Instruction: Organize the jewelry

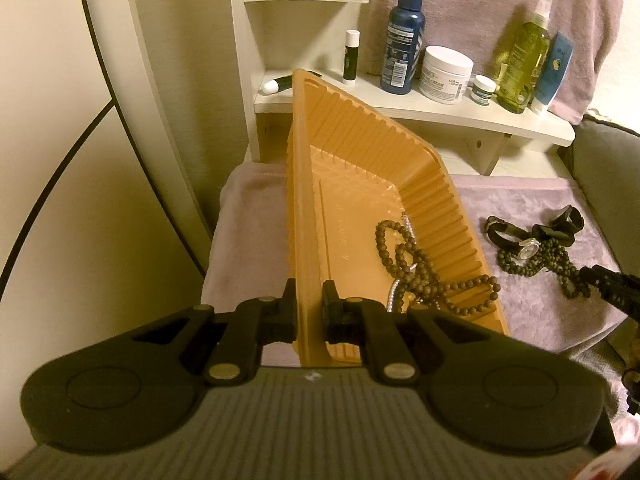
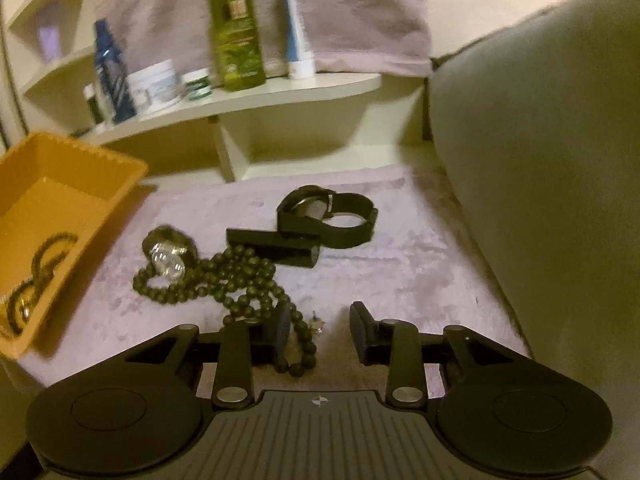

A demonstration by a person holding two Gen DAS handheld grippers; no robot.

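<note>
Open cloth to my right, clutter ahead and left

My right gripper [image 2: 318, 330] has bare purple cloth [image 2: 420, 264] ahead on the right; the green bead strand [image 2: 240, 280], crystal watch [image 2: 168, 256] and black watch [image 2: 328, 216] block ahead and left, the orange tray [image 2: 100, 184] walls off the far left, a grey cushion [image 2: 540, 160] the right.

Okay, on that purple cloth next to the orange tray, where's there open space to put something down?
Bare cloth lies between the black watches and the grey cushion, and behind the watches toward the shelf. It is crowded by the tray, where the dark bead strand and silver watch lie.
</note>
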